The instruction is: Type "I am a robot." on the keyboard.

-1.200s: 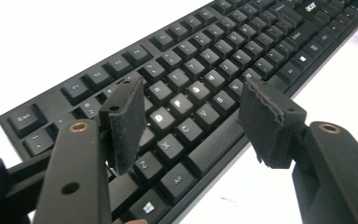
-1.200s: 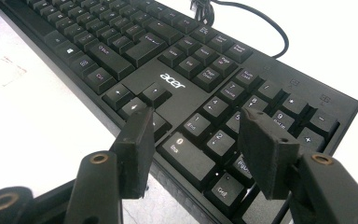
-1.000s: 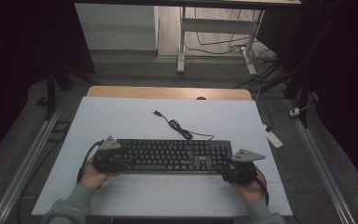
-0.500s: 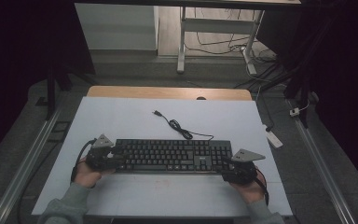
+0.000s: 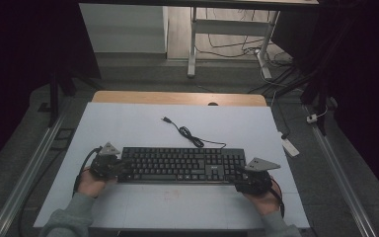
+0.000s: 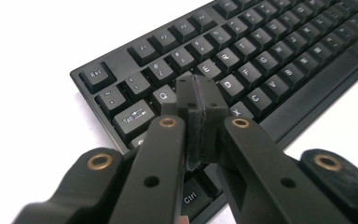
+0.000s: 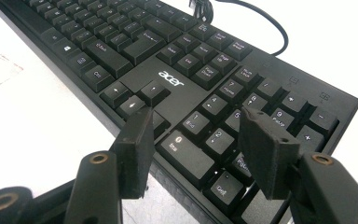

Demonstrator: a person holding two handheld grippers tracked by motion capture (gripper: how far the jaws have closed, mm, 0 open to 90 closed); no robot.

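White tabletop (image 5: 143, 128), bare apart from one item, set in a dark room with desk legs and loose cables on the floor beyond.

Item: black Acer keyboard (image 5: 180, 165), full-size with number pad, lying flat across the near half of the table, long side toward us. Its cord (image 5: 187, 134) runs off the back edge in a loose squiggle and ends in a free USB plug (image 5: 166, 119). In the right gripper view we read the Acer logo (image 7: 171, 78) above the arrow keys (image 7: 135, 95); keycaps look matte, low and evenly seated.

Left gripper (image 6: 196, 100): we hold it at the keyboard's left end, jaws pressed together with nothing between them, tips poised over the Q-and-Tab corner. Whether the tips touch a key we cannot tell.

Right gripper (image 7: 196, 135): we hold it at the right end, jaws apart, straddling the near edge by the Ins key (image 7: 179, 149) and number pad, not clamped on anything.

Step, as we judge it: positioning at both ends, either to press keys or to take hold of the board. Next move calls for a gentle, straight descent on the left tip, or a firm bite on the thin front edge at right, keeping the cord free.
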